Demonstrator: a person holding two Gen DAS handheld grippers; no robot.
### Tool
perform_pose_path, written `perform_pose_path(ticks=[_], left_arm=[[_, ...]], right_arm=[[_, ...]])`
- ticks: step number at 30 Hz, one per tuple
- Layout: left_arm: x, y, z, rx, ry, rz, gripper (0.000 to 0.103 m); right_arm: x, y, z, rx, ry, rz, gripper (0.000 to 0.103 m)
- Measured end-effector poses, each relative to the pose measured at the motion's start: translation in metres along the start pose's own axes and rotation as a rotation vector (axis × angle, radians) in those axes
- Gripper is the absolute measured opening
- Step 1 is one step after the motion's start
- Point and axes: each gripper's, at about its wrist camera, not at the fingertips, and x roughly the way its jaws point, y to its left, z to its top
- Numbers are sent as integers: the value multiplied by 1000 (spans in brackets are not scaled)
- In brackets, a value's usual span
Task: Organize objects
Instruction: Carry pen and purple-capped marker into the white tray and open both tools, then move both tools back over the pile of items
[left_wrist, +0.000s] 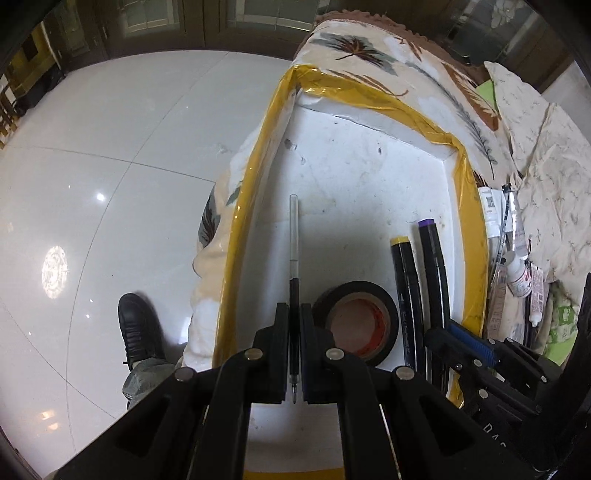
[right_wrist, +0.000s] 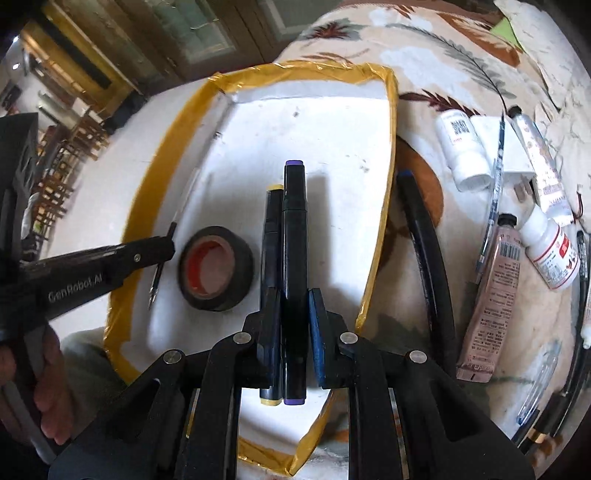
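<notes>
A white foam tray (left_wrist: 369, 177) with yellow taped rim (right_wrist: 376, 236) lies on a leaf-print cloth. My left gripper (left_wrist: 294, 314) is shut on a thin pen refill (left_wrist: 293, 236), held low over the tray's left side; it also shows in the right wrist view (right_wrist: 162, 266). My right gripper (right_wrist: 293, 299) is shut on a purple-capped black marker (right_wrist: 294, 229) over the tray. A yellow-capped marker (right_wrist: 272, 221) lies beside it on the left. A roll of black tape (right_wrist: 216, 267) lies in the tray between the grippers.
Right of the tray on the cloth lie a black marker (right_wrist: 424, 243), white bottles (right_wrist: 463, 151), a pink tube (right_wrist: 491, 295), pens (right_wrist: 491, 199) and a white plug. The cloth's left edge drops to a glossy tiled floor (left_wrist: 110, 184), where a black shoe (left_wrist: 138, 325) stands.
</notes>
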Motion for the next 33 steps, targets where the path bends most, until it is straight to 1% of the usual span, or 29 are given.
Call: perform_pose_path(ticks=[4,6,10,13,15,16,17,18,19,20,21,22,23,24,25,26,27,29,31,33], left_arm=[[6,1,0,3,33,2,3],[7,0,0,5,38,3,3],[11,4,1,-26,56,-22,4],[9,7,0,-44,46,-51,4],[4,8,-2,-48,21,-71,5],[1,9,-4,-53,6,-81,5],[0,9,-4,-58,0,-89,10],[-1,10,-5,-64,-5,-103,24],[-3,10,-7,-73,-9,-133,33],[-7,9,-8,-77,-20,-173,47],[-12,7,-10,-72,-43,-216,54],[-20,3,-12,-55,-83,-249,55],[-28,-2,-15,-24,-121,-256,54],[-34,-7,-18,3,-155,-241,54],[-44,-16,-24,33,-214,-195,54],[-50,-24,-28,48,-251,-171,54],[-55,-35,-34,69,-277,-170,54],[-56,-61,-43,110,-260,-230,54],[-46,-93,-54,119,-200,-323,54],[-35,-121,-69,150,-147,-365,54]], right_arm=[[3,1,3,5,7,-28,14],[6,1,4,8,19,-33,14],[5,-2,3,21,8,-16,14],[3,-7,3,40,1,13,15],[1,-10,3,54,-2,33,15],[0,-10,3,50,-8,45,17],[-1,-10,2,43,-12,52,20],[-2,-10,1,34,-14,58,21],[-5,-10,-1,35,-20,70,22],[-8,-8,-3,36,-29,83,26],[-14,-9,-5,38,-43,105,29],[-18,-10,-6,40,-52,121,34],[-24,-12,-8,43,-67,133,39],[-33,-17,-11,47,-90,144,39],[-44,-22,-16,46,-113,161,39],[-52,-26,-20,46,-131,174,39],[-64,-34,-27,49,-151,176,39],[-84,-56,-45,61,-186,163,39],[-103,-84,-64,95,-217,132,39],[-117,-118,-89,155,-230,80,39]])
